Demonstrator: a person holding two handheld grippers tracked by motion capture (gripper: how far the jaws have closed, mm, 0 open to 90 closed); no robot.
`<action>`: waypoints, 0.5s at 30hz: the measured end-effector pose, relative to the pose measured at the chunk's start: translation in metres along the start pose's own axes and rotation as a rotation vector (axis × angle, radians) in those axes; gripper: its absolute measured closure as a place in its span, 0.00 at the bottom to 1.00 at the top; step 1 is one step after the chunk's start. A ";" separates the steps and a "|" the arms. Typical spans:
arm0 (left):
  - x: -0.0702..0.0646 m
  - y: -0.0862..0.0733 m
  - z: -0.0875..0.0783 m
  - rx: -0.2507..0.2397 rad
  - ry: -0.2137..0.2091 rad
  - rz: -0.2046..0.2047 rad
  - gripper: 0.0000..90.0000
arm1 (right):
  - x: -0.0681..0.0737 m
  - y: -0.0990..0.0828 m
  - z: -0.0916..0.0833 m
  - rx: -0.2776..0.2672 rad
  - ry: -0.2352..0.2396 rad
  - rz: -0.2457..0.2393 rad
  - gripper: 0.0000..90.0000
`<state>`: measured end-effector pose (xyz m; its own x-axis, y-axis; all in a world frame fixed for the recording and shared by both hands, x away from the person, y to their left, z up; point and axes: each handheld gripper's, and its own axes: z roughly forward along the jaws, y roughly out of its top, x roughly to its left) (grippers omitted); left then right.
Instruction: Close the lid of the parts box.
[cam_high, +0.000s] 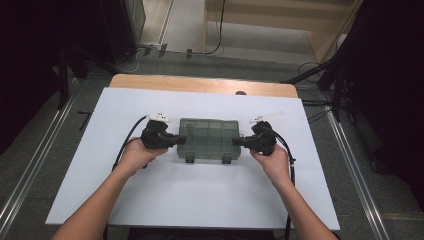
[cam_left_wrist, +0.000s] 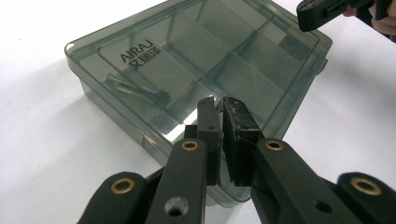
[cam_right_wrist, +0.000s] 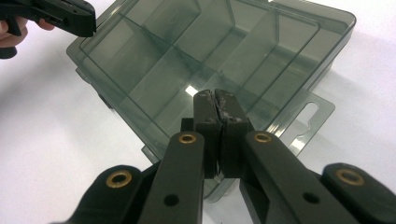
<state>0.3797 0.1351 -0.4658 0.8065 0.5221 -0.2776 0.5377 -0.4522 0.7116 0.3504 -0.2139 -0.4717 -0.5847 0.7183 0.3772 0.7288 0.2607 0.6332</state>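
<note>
Box (cam_high: 209, 138): see-through smoky grey-green plastic, with darker lines where the dividers run inside; pale lettering on the lid (cam_left_wrist: 136, 52); a dark greenish stick (cam_left_wrist: 135, 88) lying in one compartment.

My left gripper (cam_high: 181, 140): matt black all over, with brass-coloured rings at the joints and a white tag on top.

My right gripper (cam_high: 237, 142): the same black, same brass rings, white tag too; its pads (cam_right_wrist: 229, 105) carry pale grey scuff marks.

Cables (cam_high: 129, 137): black.

Table top (cam_high: 200, 195): plain white sheet, no pattern, with a light wood edge (cam_high: 200, 84) at the far side.

Floor (cam_high: 45, 150): grey.
</note>
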 end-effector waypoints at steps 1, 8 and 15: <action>0.000 0.000 0.001 0.005 0.000 0.002 0.95 | 0.000 0.000 0.000 0.004 0.000 -0.003 1.00; -0.002 -0.001 0.004 0.020 -0.001 0.009 0.95 | -0.002 -0.003 0.005 0.015 0.001 -0.026 1.00; -0.002 0.000 -0.001 0.007 -0.019 -0.019 0.74 | -0.003 -0.002 0.005 -0.004 0.055 -0.037 0.76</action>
<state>0.3775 0.1346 -0.4649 0.8005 0.5167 -0.3038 0.5549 -0.4474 0.7014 0.3520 -0.2132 -0.4772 -0.6297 0.6716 0.3904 0.7051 0.2833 0.6500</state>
